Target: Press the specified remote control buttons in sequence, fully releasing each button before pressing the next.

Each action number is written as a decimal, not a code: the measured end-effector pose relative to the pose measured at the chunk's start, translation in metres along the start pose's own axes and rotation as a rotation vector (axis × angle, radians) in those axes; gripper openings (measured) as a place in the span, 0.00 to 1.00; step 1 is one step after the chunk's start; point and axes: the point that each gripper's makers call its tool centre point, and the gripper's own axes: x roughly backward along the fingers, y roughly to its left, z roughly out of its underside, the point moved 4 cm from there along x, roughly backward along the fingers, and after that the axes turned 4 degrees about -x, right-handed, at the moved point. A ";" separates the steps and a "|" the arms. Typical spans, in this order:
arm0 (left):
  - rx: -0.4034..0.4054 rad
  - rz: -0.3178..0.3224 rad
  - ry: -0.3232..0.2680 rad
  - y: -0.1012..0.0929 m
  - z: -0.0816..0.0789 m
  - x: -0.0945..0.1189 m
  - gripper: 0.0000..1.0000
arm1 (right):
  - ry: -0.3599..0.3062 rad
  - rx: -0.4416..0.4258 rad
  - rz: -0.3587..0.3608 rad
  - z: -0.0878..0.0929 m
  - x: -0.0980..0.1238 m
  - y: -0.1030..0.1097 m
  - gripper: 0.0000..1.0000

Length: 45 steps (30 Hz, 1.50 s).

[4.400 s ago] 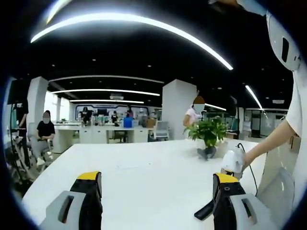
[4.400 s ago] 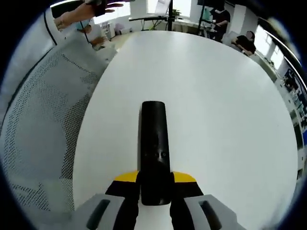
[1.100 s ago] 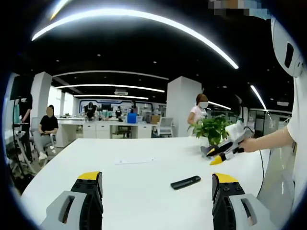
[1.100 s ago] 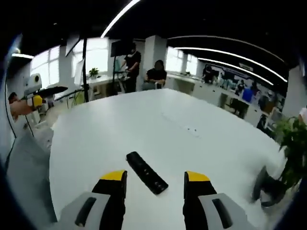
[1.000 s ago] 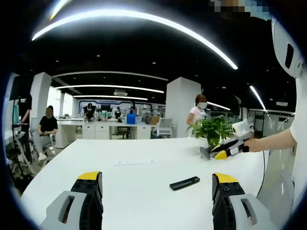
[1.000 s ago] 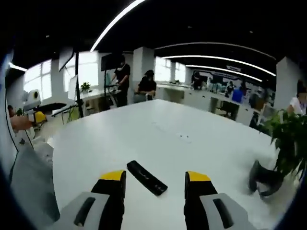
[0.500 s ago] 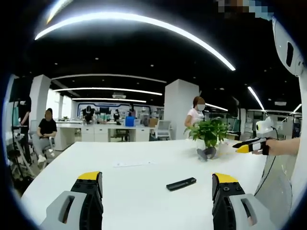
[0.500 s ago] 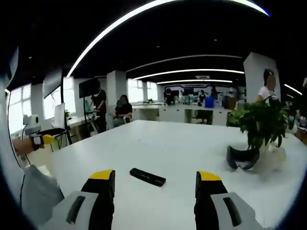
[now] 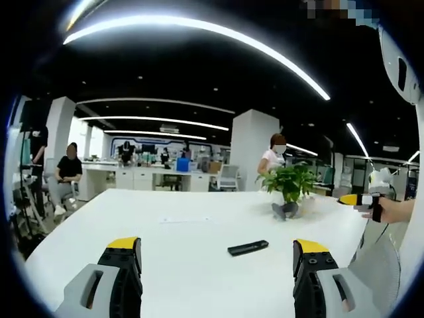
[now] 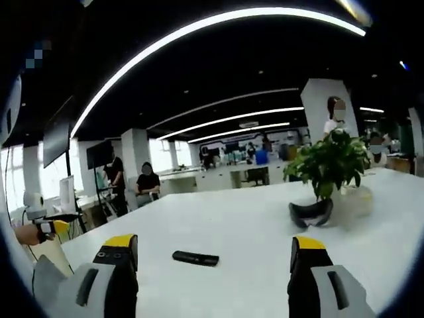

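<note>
A black remote control (image 9: 248, 248) lies flat on the white table (image 9: 185, 232), free of both grippers. In the left gripper view my left gripper (image 9: 215, 255) is open above the near table edge, the remote lying between and beyond its jaws. In the right gripper view the remote (image 10: 195, 258) lies ahead of my right gripper (image 10: 212, 255), which is open and empty. The right gripper (image 9: 361, 199) also appears at the right edge of the left gripper view, held in a hand. The left gripper (image 10: 50, 227) shows small at the left edge of the right gripper view.
A potted green plant (image 9: 289, 184) stands on the table beyond the remote, with a dark object (image 10: 310, 213) at its base. A small paper (image 9: 177, 219) lies mid-table. People sit and stand at desks behind. A person's white sleeve (image 9: 404, 59) fills the right side.
The right gripper let go of the remote, which now lies on the table. The right gripper pulled back and levelled out, opening wider; the left gripper stays open.
</note>
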 end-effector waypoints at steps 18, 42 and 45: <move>0.004 0.008 -0.018 -0.009 -0.002 0.008 0.99 | -0.068 -0.030 -0.002 0.003 0.017 0.013 0.99; 0.014 -0.021 -0.041 -0.005 -0.006 0.021 0.98 | -0.090 0.000 -0.003 -0.001 0.025 0.019 0.99; 0.014 -0.021 -0.043 -0.004 -0.006 0.021 0.98 | -0.090 0.003 -0.004 -0.001 0.025 0.019 0.99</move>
